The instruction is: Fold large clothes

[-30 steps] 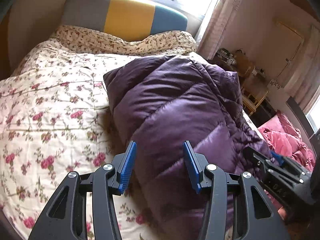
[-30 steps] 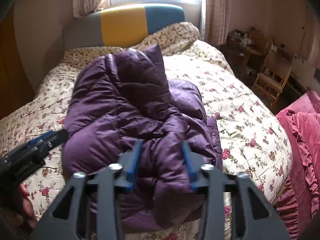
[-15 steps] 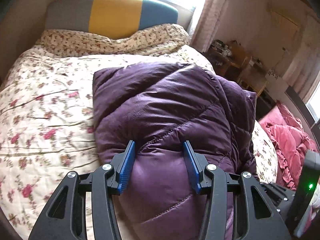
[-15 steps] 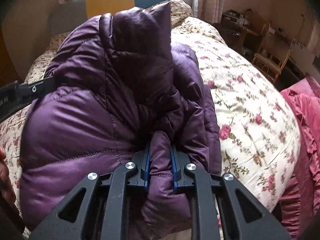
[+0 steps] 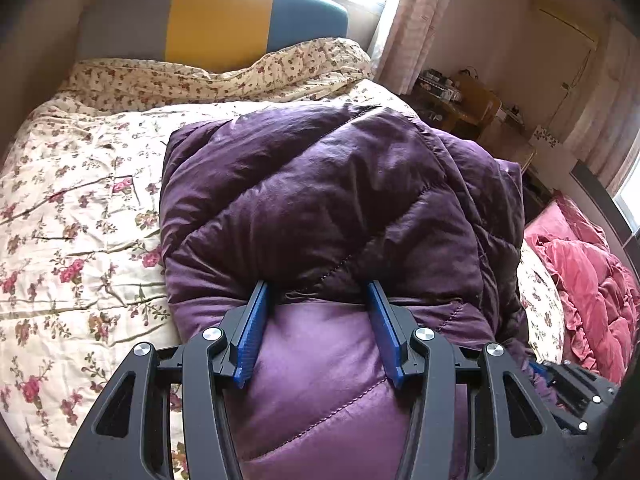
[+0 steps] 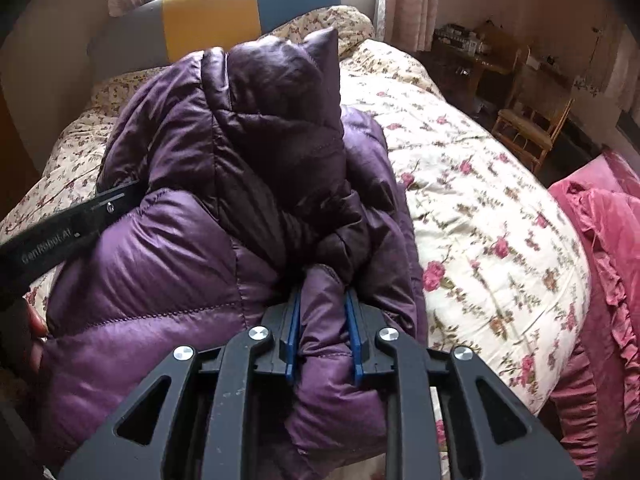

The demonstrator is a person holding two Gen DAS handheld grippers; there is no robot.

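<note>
A large purple quilted down jacket (image 5: 320,208) lies bunched on the floral bed; it also fills the right wrist view (image 6: 224,184). My left gripper (image 5: 318,300) is open, its blue pads straddling the jacket's near edge, fabric bulging between them. My right gripper (image 6: 322,304) is shut on a fold of the jacket's near right edge. The left gripper's black body (image 6: 68,224) shows at the left of the right wrist view; the right gripper's body (image 5: 572,392) shows at lower right of the left wrist view.
The bed's floral quilt (image 5: 72,208) spreads left of the jacket and right of it (image 6: 488,208). A grey, yellow and teal headboard (image 5: 216,24) stands at the back. A red quilt (image 5: 580,272) lies right of the bed. A wooden chair (image 6: 532,128) and a cluttered table (image 6: 476,56) stand far right.
My right gripper closed on a jacket fold and moved in close. My left gripper moved right and forward onto the jacket's near edge, staying open.
</note>
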